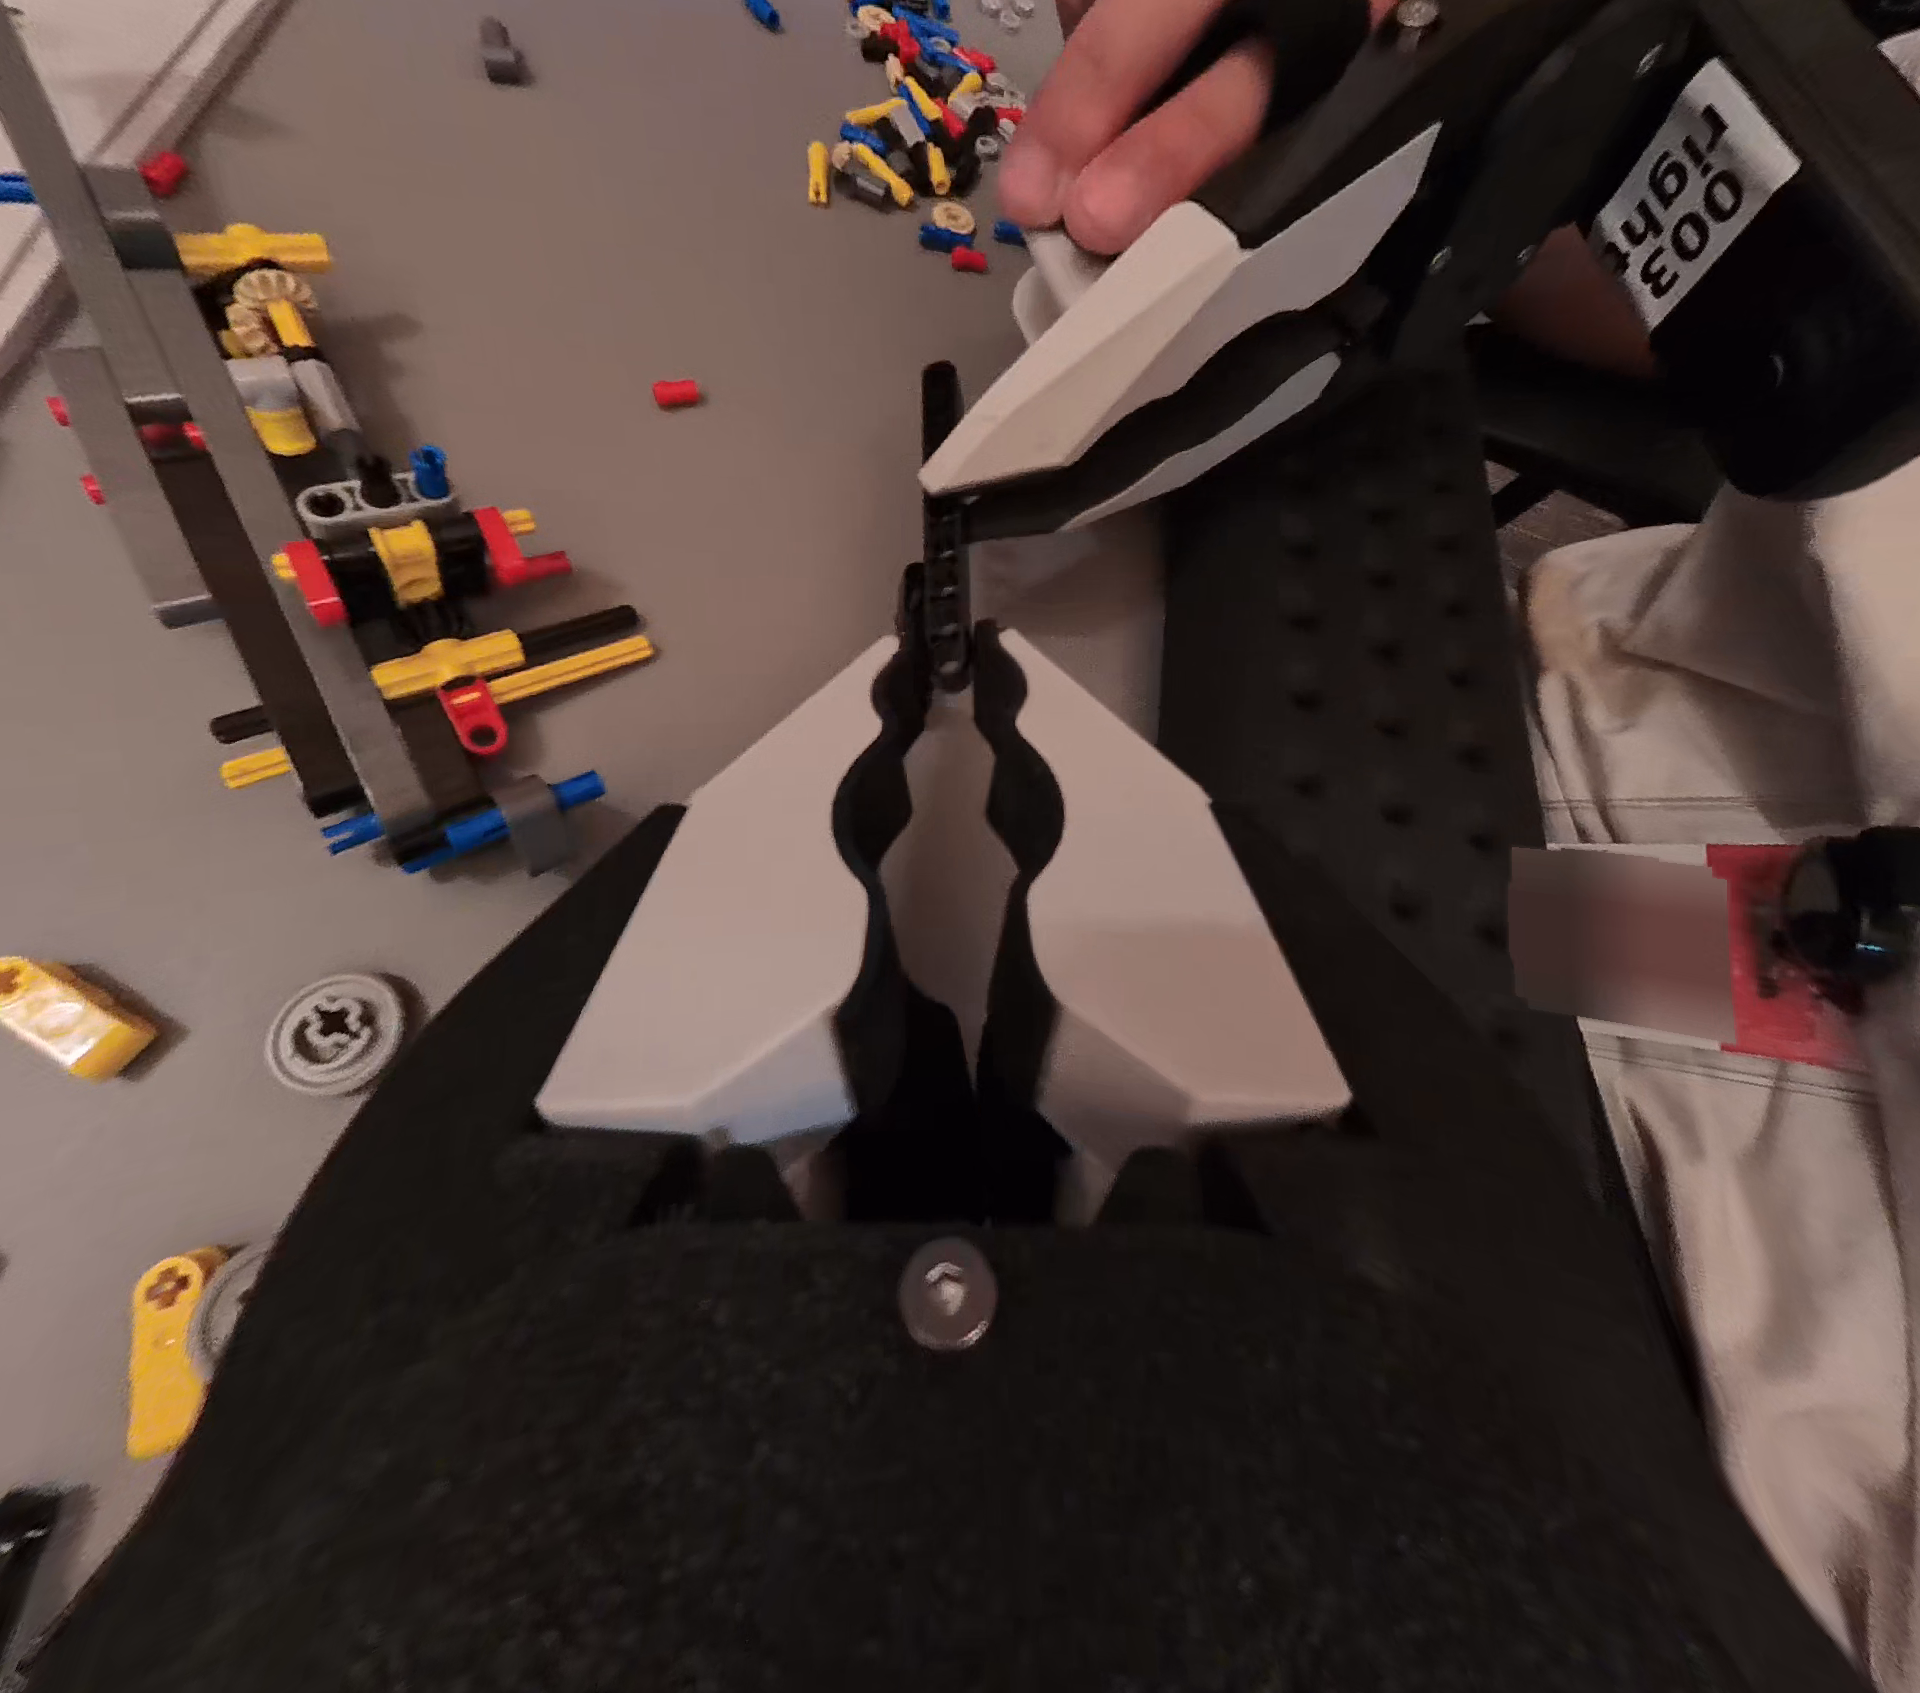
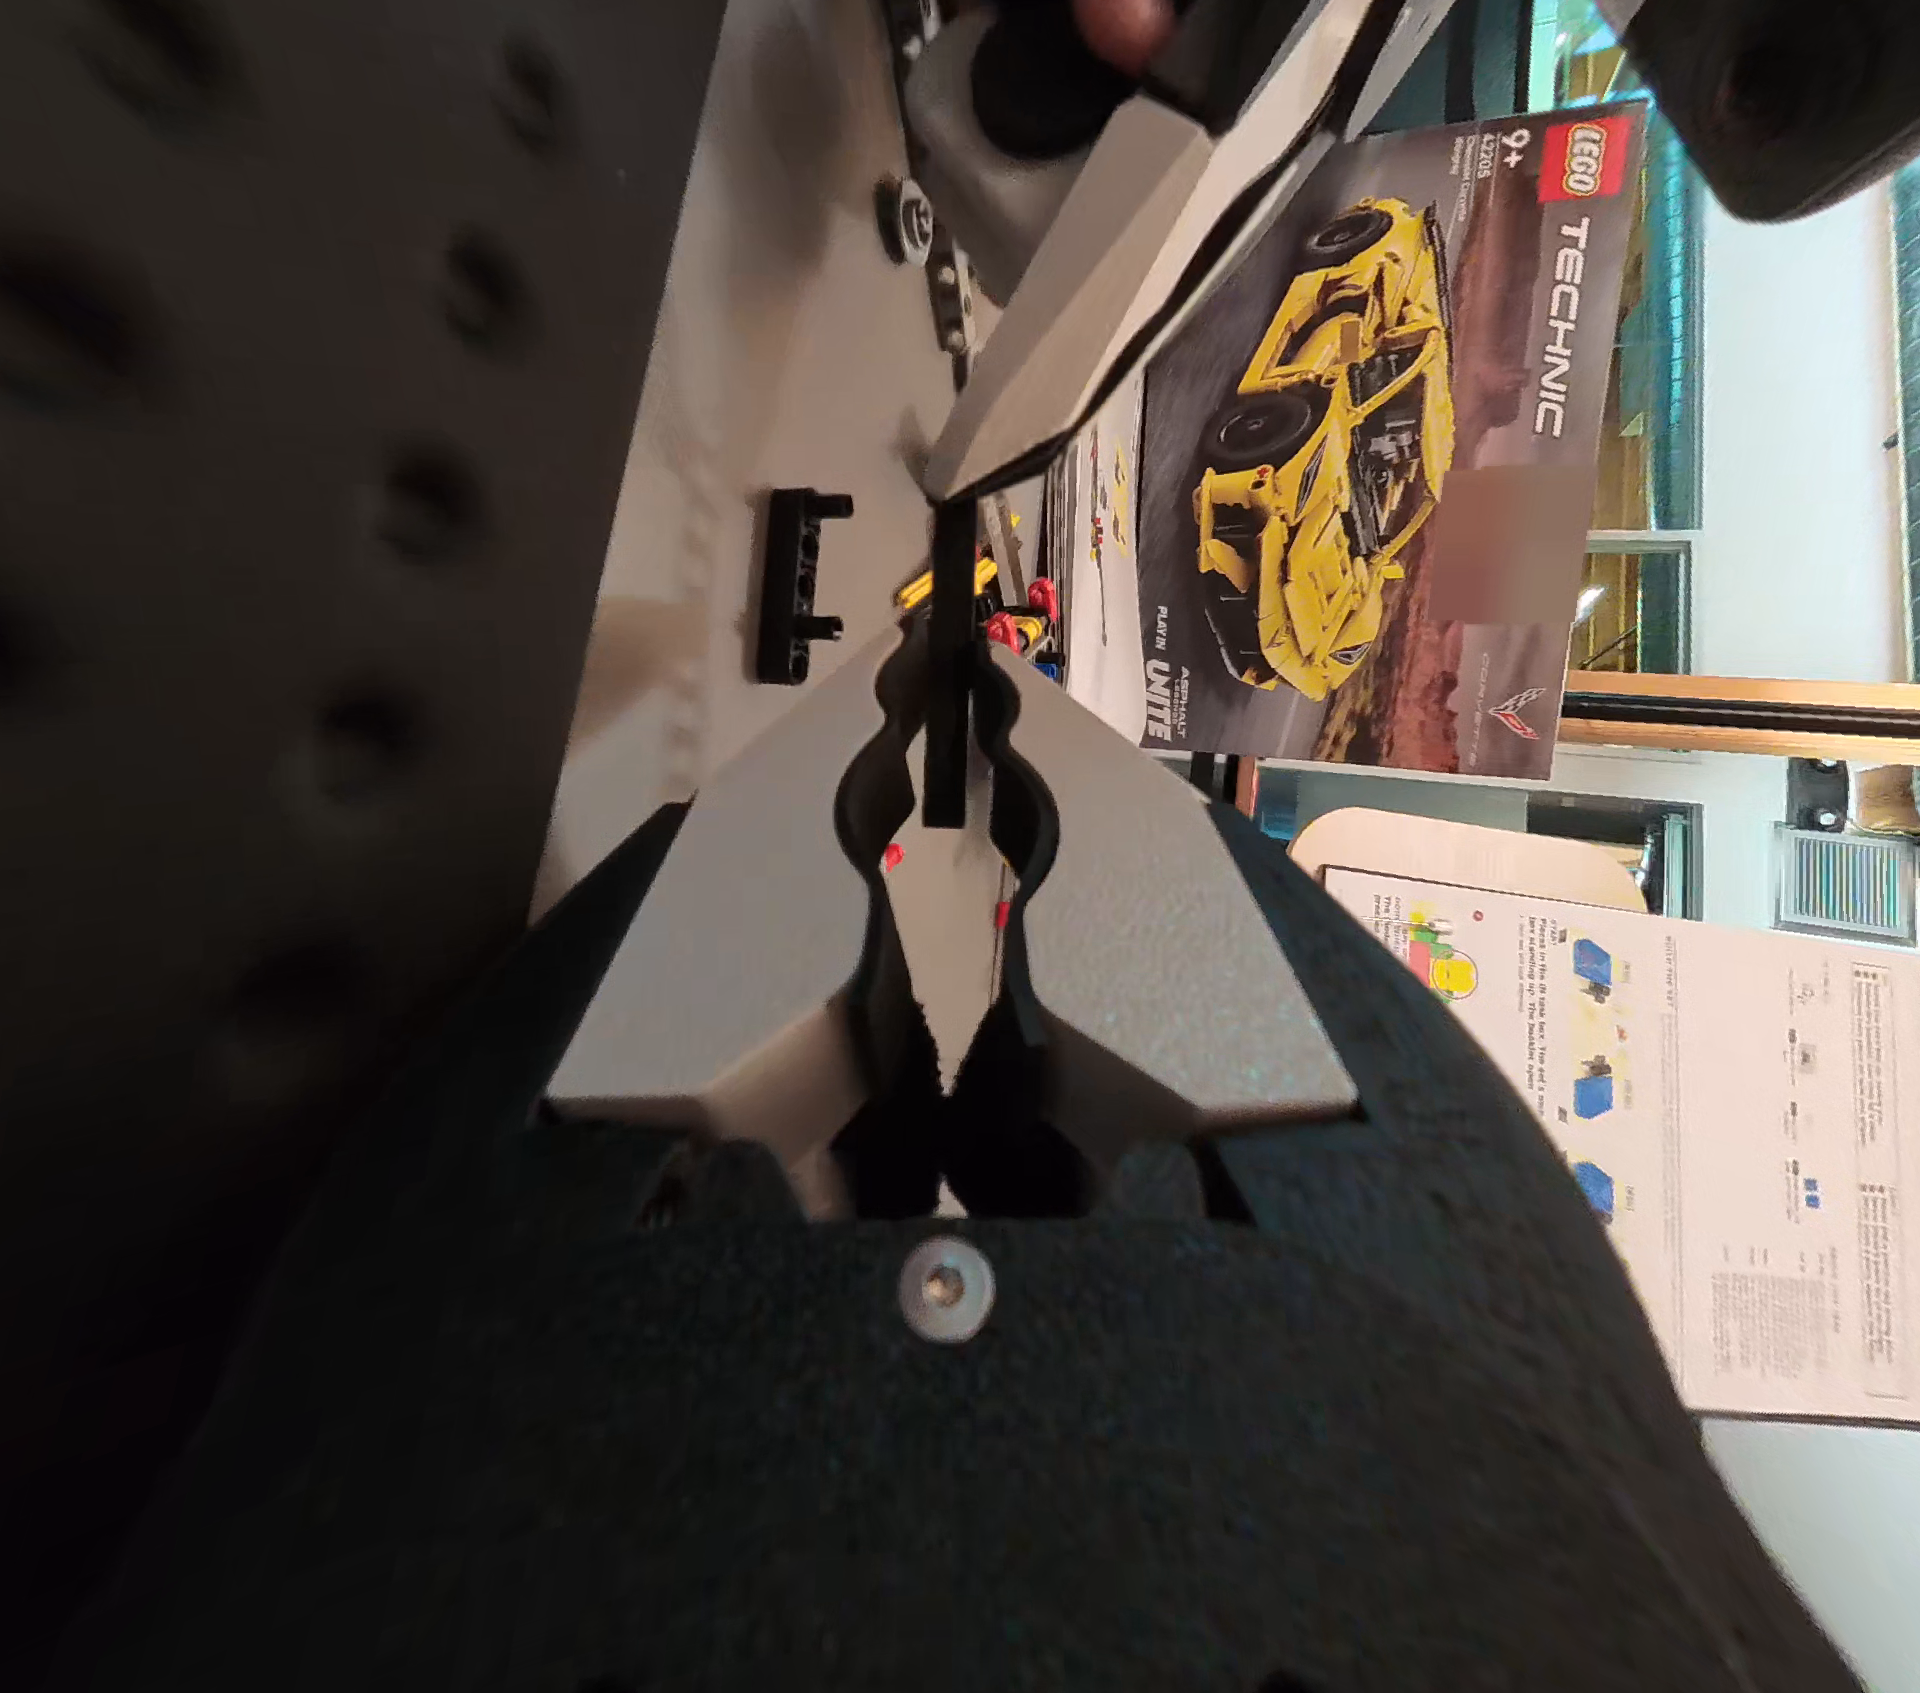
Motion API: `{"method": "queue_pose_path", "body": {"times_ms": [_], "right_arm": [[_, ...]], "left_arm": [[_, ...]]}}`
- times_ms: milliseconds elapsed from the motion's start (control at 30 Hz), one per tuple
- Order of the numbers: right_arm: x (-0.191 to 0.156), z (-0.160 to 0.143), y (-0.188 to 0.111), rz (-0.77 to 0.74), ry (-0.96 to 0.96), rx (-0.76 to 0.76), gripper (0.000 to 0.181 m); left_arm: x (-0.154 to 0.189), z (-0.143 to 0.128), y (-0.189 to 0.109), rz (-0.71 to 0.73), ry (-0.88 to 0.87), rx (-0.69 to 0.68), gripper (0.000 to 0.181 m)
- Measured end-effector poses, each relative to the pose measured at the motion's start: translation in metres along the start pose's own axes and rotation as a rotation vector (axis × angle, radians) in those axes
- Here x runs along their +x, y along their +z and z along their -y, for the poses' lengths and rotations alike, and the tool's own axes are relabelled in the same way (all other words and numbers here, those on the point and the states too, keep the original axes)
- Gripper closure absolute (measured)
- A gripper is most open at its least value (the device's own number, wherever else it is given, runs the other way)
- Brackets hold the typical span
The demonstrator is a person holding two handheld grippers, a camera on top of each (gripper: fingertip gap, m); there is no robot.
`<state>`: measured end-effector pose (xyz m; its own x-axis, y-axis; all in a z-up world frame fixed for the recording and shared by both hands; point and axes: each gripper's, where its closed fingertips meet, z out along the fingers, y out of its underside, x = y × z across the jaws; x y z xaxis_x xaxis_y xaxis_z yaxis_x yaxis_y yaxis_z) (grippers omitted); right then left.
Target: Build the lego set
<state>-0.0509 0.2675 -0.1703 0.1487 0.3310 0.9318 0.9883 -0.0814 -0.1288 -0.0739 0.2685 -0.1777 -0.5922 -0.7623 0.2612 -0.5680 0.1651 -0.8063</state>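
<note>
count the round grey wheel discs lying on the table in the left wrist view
2: one grey disc in full view beside the yellow piece at lower left, another grey disc mostly hidden under the yellow beam below it. More may be hidden.

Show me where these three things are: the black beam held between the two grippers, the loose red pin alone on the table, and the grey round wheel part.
black beam (image 1: 943, 594), left wrist view, its middle stretch.
red pin (image 1: 675, 393), left wrist view, its middle.
grey wheel part (image 1: 335, 1032), left wrist view, its hub.
</note>
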Motion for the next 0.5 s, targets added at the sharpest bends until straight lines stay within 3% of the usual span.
{"method": "queue_pose_path", "body": {"times_ms": [133, 233, 367, 500], "right_arm": [[-0.003, 0.002, -0.001, 0.021, 0.017, 0.018, 0.175], [-0.009, 0.006, -0.001, 0.083, 0.147, 0.042, 0.172], [0.028, 0.019, -0.022, 0.135, 0.636, 0.258, 0.16], [0.019, -0.001, -0.017, 0.356, 0.959, 0.272, 0.148]], "left_arm": [[0.001, -0.004, 0.0, -0.016, -0.01, -0.018, 0.175], [-0.006, -0.009, 0.001, 0.06, 0.073, -0.051, 0.175], [-0.003, 0.003, -0.003, 0.14, 0.269, -0.002, 0.175], [-0.004, 0.0, -0.001, 0.173, 0.367, -0.025, 0.175]]}}
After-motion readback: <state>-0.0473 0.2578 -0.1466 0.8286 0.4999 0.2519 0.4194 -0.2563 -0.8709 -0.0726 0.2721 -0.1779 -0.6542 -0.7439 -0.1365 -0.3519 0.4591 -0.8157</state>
